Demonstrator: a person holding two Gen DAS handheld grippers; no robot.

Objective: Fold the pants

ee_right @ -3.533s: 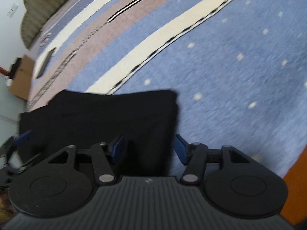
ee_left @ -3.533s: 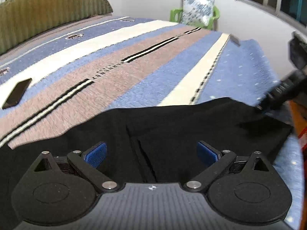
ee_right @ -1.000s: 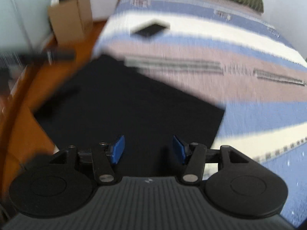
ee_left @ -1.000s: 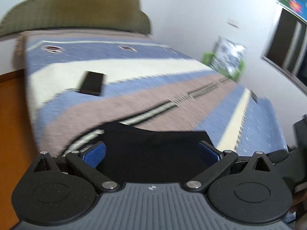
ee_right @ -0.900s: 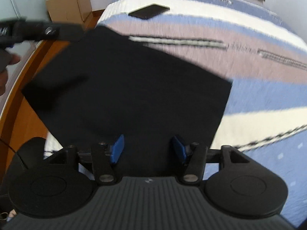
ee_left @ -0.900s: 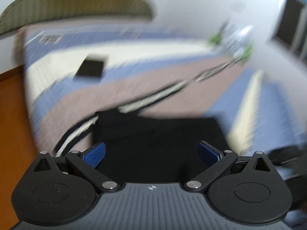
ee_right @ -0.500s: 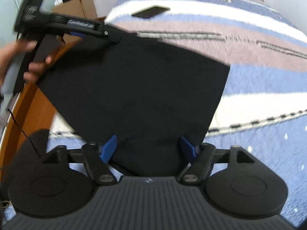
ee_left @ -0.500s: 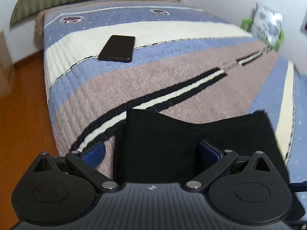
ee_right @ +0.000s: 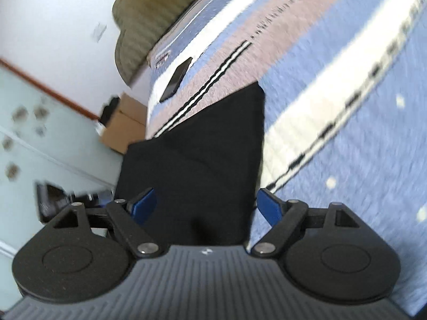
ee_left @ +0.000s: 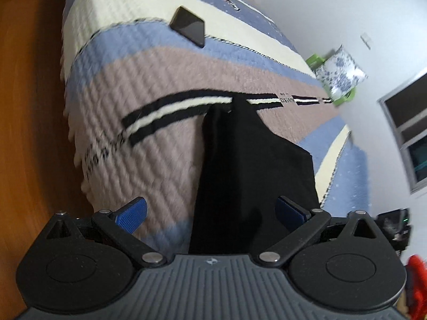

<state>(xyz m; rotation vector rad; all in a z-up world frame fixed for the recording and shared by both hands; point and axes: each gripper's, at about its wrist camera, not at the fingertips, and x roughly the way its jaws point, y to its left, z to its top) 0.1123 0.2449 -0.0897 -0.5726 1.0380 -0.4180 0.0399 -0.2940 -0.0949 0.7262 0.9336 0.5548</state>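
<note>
Black fabric, the pants (ee_left: pixel 253 165), lies folded into a flat packet on the bed (ee_left: pixel 149 85), near the bed's side edge above the wooden floor (ee_left: pixel 29 106). The bed's cover is striped in blue, cream and brownish pink, with a black-and-cream double stripe (ee_left: pixel 170 112) running along it; the far corner of the pants reaches that stripe and overlaps it. Short dark lettering is woven into the stripe just past the pants, too blurred to read.

The left tongs (ee_left: pixel 210 212) stand wide, blue pads well apart; the near end of the pants passes between them and under the body, and no pad visibly presses the cloth. The right tongs (ee_right: pixel 205 205) are likewise spread wide, with the pants (ee_right: pixel 210 154) filling the gap between the pads; whether either pad touches the fabric cannot be told.

In the left view the packet's long axis runs away from the tongs toward the double stripe, narrowing to a corner there.

Beyond the pants, toward the olive headboard (ee_right: pixel 138 10), a dark phone (ee_left: pixel 189 26) lies on the bed's cream band.
</note>
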